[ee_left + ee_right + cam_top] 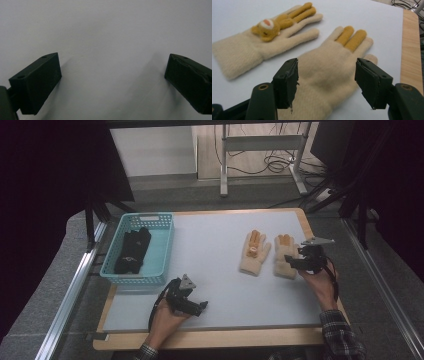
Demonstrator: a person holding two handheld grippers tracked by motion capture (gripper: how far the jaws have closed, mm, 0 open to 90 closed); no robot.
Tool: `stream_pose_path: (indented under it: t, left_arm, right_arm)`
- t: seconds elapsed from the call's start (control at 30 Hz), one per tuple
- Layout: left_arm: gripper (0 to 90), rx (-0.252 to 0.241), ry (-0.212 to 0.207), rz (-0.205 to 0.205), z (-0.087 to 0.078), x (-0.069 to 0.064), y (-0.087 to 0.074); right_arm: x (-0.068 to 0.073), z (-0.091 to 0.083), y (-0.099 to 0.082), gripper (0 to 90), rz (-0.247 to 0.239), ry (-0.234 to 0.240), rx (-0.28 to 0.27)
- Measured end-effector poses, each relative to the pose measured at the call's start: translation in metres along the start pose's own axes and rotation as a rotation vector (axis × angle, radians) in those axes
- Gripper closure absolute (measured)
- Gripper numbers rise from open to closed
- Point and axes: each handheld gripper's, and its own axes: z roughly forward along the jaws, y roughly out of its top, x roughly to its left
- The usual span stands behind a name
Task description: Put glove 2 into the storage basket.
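Two cream knitted gloves with orange fingers are seen lying flat side by side on the pale worktop, right of centre: the left cream glove, which bears a small bear figure, and the right cream glove, nearest the worktop's right edge. A pair of black gloves is already lodged in the turquoise basket at the worktop's left side, so that half of the sorting is judged done, while both cream gloves are left to be carried over. The right tool is held just above the cuff end of the right cream glove; its jaws are seen partly open, standing either side of the glove's palm without pressing on it, and nothing is gripped. The left tool is held low over bare worktop near the front edge, beside the basket; its jaws are spread wide and are empty, with only plain surface between them. A grasp on the near glove is judged the step in hand, not yet made.
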Motion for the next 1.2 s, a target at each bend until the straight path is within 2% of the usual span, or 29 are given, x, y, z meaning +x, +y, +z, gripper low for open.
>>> stream_pose_path:
  t: [0.27, 0.43, 0.63, 0.7, 0.77, 0.9, 0.97, 1.2]
  left_arm:
    - [1.0, 0.002, 0.0, 0.005, 0.0, 0.0, 0.0]
    - [1.0, 0.001, 0.0, 0.005, 0.0, 0.0, 0.0]
    - [1.1, 0.001, 0.0, 0.005, 0.0, 0.0, 0.0]
    - [1.1, 0.001, 0.0, 0.005, 0.0, 0.0, 0.0]
    - [1.1, 0.001, 0.001, 0.005, 0.0, 0.0, 0.0]
    - [1.2, 0.001, 0.001, 0.005, 0.0, 0.0, 0.0]
    - [1.2, 0.001, 0.001, 0.005, 0.0, 0.0, 0.0]
    - [1.3, 0.001, 0.001, 0.005, 0.0, 0.0, 0.0]
  right_arm:
    - [-0.009, 0.02, 0.007, 30.1, 0.005, 0.018, 0.018]
    - [-0.006, 0.036, 0.008, 27.9, -0.021, 0.019, 0.059]
    - [-0.004, 0.052, 0.005, 24.7, -0.028, 0.04, 0.075]
    - [-0.001, 0.056, 0.004, 24.8, -0.04, 0.029, 0.094]
    - [0.0, 0.06, 0.003, 27.6, -0.04, 0.023, 0.114]
    - [0.0, 0.059, 0.0, 44.2, 0.024, 0.049, 0.113]
    - [0.002, 0.057, 0.001, 48.7, 0.03, 0.043, 0.121]
    - [0.005, 0.049, 0.001, 52.7, 0.052, 0.049, 0.11]
